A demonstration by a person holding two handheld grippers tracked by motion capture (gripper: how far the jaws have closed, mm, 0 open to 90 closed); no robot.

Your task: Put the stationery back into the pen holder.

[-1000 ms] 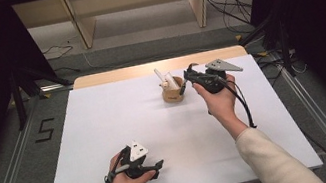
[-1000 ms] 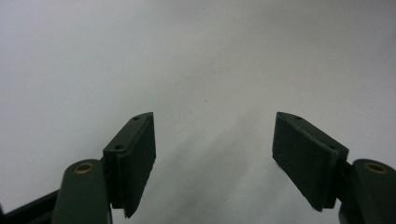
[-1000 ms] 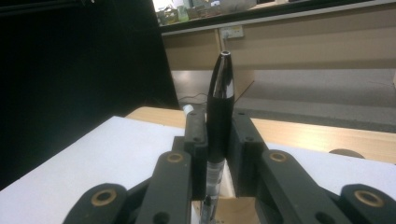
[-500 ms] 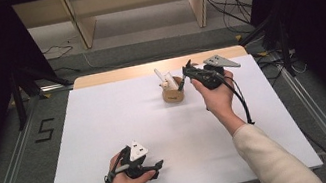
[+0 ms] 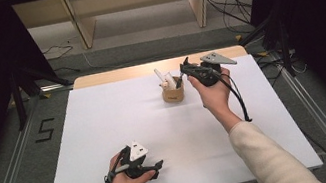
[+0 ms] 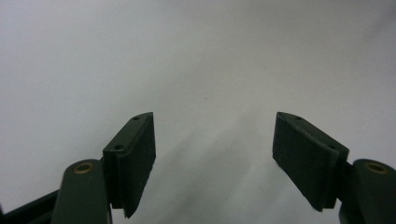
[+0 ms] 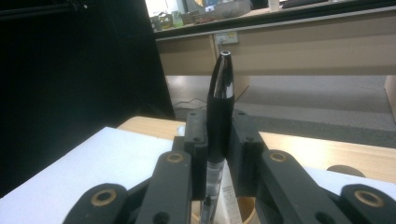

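The right gripper (image 5: pixel 186 69) has its fingers clamped on a black pen (image 7: pixel 219 112), which stands upright between them, tip up, just above the small brown cup (image 5: pixel 173 93) at the far side of the white tabletop (image 5: pixel 106 127). White items poke out of that cup. Down at the near edge, the left gripper (image 5: pixel 156 166) rests low, fingers spread wide with nothing between them.

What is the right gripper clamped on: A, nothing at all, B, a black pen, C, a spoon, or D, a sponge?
B: in the right gripper view the right gripper has its jaws shut on a black pen that stands upright between them, above the cup.
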